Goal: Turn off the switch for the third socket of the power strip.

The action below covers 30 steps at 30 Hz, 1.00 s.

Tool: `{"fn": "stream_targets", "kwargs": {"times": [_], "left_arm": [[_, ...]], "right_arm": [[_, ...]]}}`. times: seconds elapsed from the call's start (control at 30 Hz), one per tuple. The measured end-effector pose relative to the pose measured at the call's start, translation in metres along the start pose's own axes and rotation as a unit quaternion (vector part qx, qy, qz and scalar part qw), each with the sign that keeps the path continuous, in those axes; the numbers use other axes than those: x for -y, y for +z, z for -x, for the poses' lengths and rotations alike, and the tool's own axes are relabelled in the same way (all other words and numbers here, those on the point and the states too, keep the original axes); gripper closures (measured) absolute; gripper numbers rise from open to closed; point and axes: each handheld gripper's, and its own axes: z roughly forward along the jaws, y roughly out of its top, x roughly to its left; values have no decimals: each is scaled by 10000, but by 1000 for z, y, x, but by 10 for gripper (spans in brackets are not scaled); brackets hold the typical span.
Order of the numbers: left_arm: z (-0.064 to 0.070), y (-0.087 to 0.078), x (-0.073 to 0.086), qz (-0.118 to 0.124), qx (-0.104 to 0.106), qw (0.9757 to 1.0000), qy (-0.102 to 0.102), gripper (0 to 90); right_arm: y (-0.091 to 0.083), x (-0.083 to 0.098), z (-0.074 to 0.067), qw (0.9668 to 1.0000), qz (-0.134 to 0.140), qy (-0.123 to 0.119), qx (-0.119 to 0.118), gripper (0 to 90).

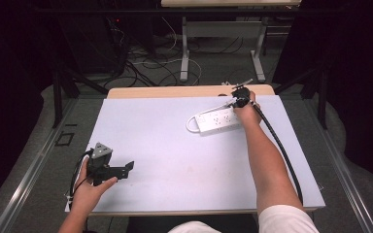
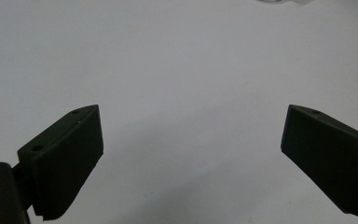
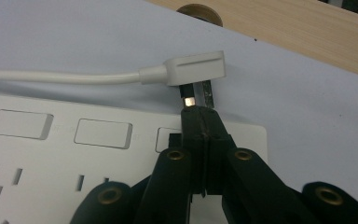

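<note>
A pale sheet (image 1: 175, 150) covers the worktop (image 1: 175, 91), whose bare wooden strip runs along the twelve o'clock edge. Beyond it, cables (image 1: 145, 65) sprawl over the floor beside the grey legs of a second table (image 1: 184, 48). Toward nine o'clock a metal rail (image 1: 34, 170) runs along the floor, with dark racks behind it.

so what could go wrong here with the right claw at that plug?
1. The right claw looks shut with its tips at the metal prongs of the white plug. Prongs are smooth, so a pinch there may slip or bend them.
2. The plug lies right beside the power strip; a pull could drag the strip by its cord.
3. The left claw hangs open over bare table, far off, so nothing braces the strip.
</note>
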Motion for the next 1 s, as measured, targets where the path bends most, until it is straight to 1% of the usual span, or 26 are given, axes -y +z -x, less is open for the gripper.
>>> {"fn": "stream_targets", "kwargs": {"times": [0.03, 0.07, 0.13, 0.2, 0.3, 0.4, 0.47, 0.5, 0.57, 0.6, 0.63, 0.67, 0.73, 0.77, 0.8, 0.83, 0.93, 0.97, 1.0], "left_arm": [[0, 0, 0, -20, 7, 10000, 26, 54], [0, 0, 0, -4, 20, 10000, -13, 54], [0, 0, 0, -2, 9, 10000, 4, 54], [0, 0, 0, -17, 35, 10000, -26, 54], [0, 1, 0, -10, 11, 10000, 0, 54], [-1, 0, -1, -65, 25, 9999, 104, 54], [0, 1, 0, -59, 41, 10000, 44, 55], [0, 1, -1, -65, 16, 9999, 99, 55], [0, 1, -1, -58, 21, 9999, 96, 55], [0, 1, 0, -55, 49, 10000, 43, 55], [0, 1, 0, -42, 18, 10000, 58, 55], [-1, 1, -1, -54, 29, 9999, 113, 56], [0, 1, 0, -53, 50, 10000, 48, 56], [-1, 0, -1, -59, 22, 9999, 104, 56], [-1, 0, -1, -60, 24, 9999, 101, 56], [0, 1, 0, -49, 48, 10000, 42, 56], [0, 1, -1, -22, 15, 10000, 68, 56], [0, 1, 0, -37, 28, 10000, 51, 56], [0, 1, 0, -37, 28, 10000, 51, 56]], "right_arm": [[0, 0, 0, 10000, 0, 0, 0, 900], [0, 1, 1, 9999, -31, -18, 121, 900], [-1, 3, 4, 9999, 13, 88, 55, 900], [-1, 3, 5, 10000, 12, 69, 27, 900], [-1, 4, 6, 10000, 41, 77, 5, 900], [-1, 4, 7, 9999, 36, 112, -49, 900], [-1, 4, 7, 9999, 65, 118, -13, 900], [-1, 4, 7, 9999, 69, 112, -14, 900], [-1, 5, 6, 9999, 71, 111, -8, 900], [-1, 5, 6, 9999, 75, 102, -7, 900], [-1, 5, 6, 9999, 75, 102, -7, 900], [-1, 4, 6, 9999, 70, 106, 12, 900], [-1, 4, 5, 9999, 49, 99, 38, 898], [-1, 4, 5, 9999, 53, 90, 62, 882], [-1, 4, 5, 9999, 47, 91, 77, 870], [-1, 4, 5, 9999, 47, 91, 77, 870], [-2, 3, 5, 9999, 30, 20, 141, 808], [-1, 3, 5, 9999, 60, 7, 107, 795], [-2, 2, 5, 9999, 22, -12, 158, 780]]}}
